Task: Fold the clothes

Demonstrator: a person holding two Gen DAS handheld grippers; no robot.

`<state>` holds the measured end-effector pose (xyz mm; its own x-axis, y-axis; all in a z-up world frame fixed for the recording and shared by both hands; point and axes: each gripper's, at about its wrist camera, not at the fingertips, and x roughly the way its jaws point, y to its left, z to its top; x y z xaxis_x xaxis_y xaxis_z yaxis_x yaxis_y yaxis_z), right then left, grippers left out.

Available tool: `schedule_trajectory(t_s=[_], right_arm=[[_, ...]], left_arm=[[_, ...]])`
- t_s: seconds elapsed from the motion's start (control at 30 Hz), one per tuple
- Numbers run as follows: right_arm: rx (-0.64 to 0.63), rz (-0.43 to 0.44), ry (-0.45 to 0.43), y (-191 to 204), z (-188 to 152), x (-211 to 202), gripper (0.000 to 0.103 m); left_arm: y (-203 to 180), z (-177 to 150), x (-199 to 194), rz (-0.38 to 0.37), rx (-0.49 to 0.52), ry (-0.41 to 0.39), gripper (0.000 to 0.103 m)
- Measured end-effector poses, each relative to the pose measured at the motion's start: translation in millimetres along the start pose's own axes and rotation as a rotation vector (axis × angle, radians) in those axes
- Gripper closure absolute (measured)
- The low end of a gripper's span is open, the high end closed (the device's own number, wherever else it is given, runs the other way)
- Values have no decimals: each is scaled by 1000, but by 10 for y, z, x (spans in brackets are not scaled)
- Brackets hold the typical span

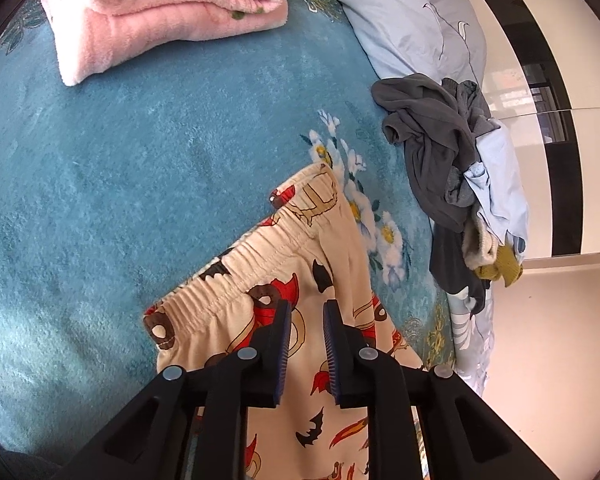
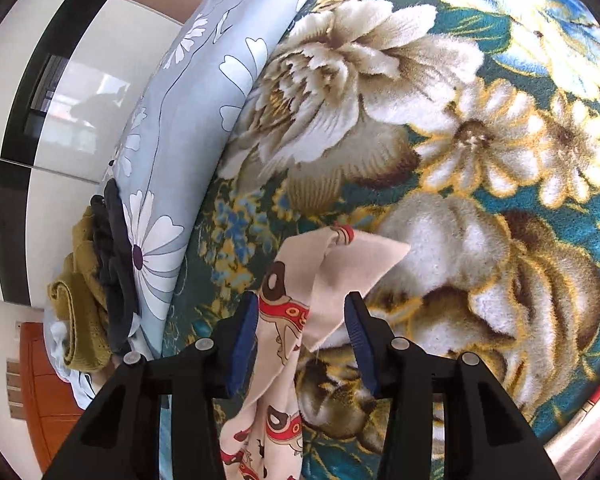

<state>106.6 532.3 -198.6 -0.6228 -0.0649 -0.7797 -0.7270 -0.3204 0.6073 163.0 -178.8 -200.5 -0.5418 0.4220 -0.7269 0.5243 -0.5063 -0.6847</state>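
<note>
Cream printed pants [image 1: 292,280] with red and brown cartoon figures lie on the teal floral blanket [image 1: 140,168]. Their elastic waistband runs diagonally just ahead of my left gripper [image 1: 306,310], which is open, its blue pads hovering over the fabric below the waistband. In the right wrist view a leg end of the same pants [image 2: 320,276] lies between the fingers of my right gripper [image 2: 302,302], which is open and not pinching it; the cloth folds over on the blanket [image 2: 460,160].
A folded pink fleece [image 1: 164,12] lies at the far left. A heap of grey, light blue and olive clothes [image 1: 456,172] sits at the bed's right edge by a blue flowered pillow [image 1: 412,24]. A white and black wardrobe [image 1: 540,80] stands beyond.
</note>
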Motion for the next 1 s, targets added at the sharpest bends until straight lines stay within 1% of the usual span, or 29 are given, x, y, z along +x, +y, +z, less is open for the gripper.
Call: schedule_trajectory(t_s=[0.07,0.1,0.17,0.2,0.3,0.37,0.43,0.53,0.6,0.67,0.73,0.77,0.8,0.83,0.87,0.9,0.93,0.97,1.0], right_arm=[[7,3,7,51,60,44,63],[7,-8,8,65,82,63,69],[6,-41,11,86,117,98,91],[-3,-48,8,103,125,102,96],[-42,-51,-7,176,129,65,98],[-70,-38,-39,225,101,-87,99],[-97,-57,-82,268,36,-338,100],[-155,-155,-139,378,-167,-814,100],[-214,-206,-164,499,-237,-975,100],[-250,-260,-153,646,-182,-855,99],[-315,-327,-77,809,-89,-488,99],[-337,-330,-27,867,-60,-283,96],[-354,-321,26,914,-39,-75,96],[-373,-313,57,953,-39,71,96],[-393,-307,78,988,-47,190,88],[-409,-287,78,1030,-66,237,83],[-417,-247,65,1075,-93,215,71],[-423,-181,60,1111,-111,160,66],[-428,-105,59,1143,-124,97,65]], left_arm=[[-2,-3,8,13,1,4,82],[5,-5,10,18,-4,5,82],[22,-7,4,23,-13,5,82],[31,-7,-3,23,-17,4,82],[57,-6,-24,18,-28,-1,82],[73,-4,-37,13,-35,-4,81],[87,1,-34,10,-48,-5,80],[81,-6,-9,5,-55,1,78],[51,-18,28,11,-46,16,77],[12,-33,67,23,-28,35,77],[-25,-44,71,41,-1,42,77],[-38,-47,65,50,11,42,77],[-31,-48,48,49,10,40,77],[-23,-48,31,48,8,38,77],[-2,-43,7,41,-1,34,77],[24,-36,-21,31,-13,28,77],[55,-25,-52,19,-28,19,76],[87,-14,-83,6,-43,11,72],[119,-1,-101,-10,-62,4,69]])
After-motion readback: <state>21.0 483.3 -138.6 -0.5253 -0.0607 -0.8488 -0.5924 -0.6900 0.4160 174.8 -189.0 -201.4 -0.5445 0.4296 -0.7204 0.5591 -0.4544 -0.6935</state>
